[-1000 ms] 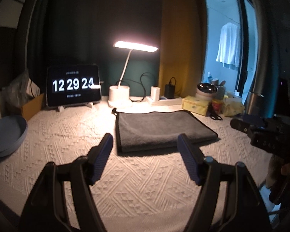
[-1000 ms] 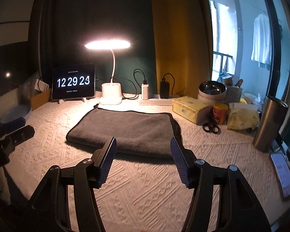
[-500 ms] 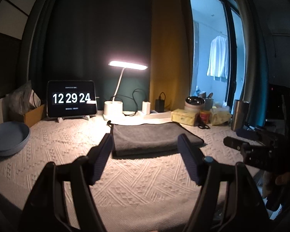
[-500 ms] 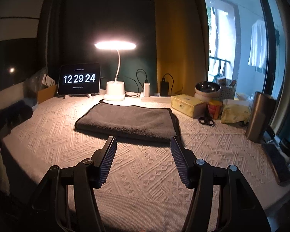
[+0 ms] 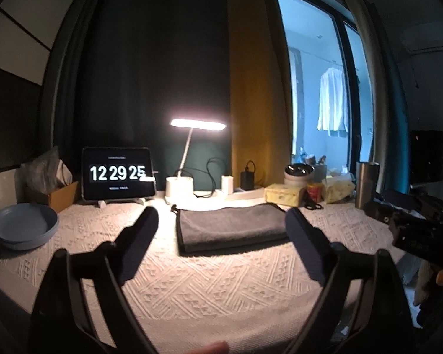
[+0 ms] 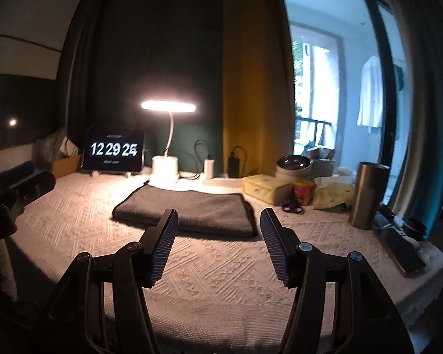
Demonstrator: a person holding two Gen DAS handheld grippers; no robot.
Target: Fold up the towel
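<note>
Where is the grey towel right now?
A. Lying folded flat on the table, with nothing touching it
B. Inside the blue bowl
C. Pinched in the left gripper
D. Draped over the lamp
A: the grey towel lies folded on the white table cover, and both the left gripper and right gripper are open and short of it.

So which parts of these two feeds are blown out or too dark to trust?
Left wrist view: the lamp head is blown out, the towel well lit, the room above dark. Right wrist view: same lamp glare, window overexposed, clock digits slightly smeared.
</note>
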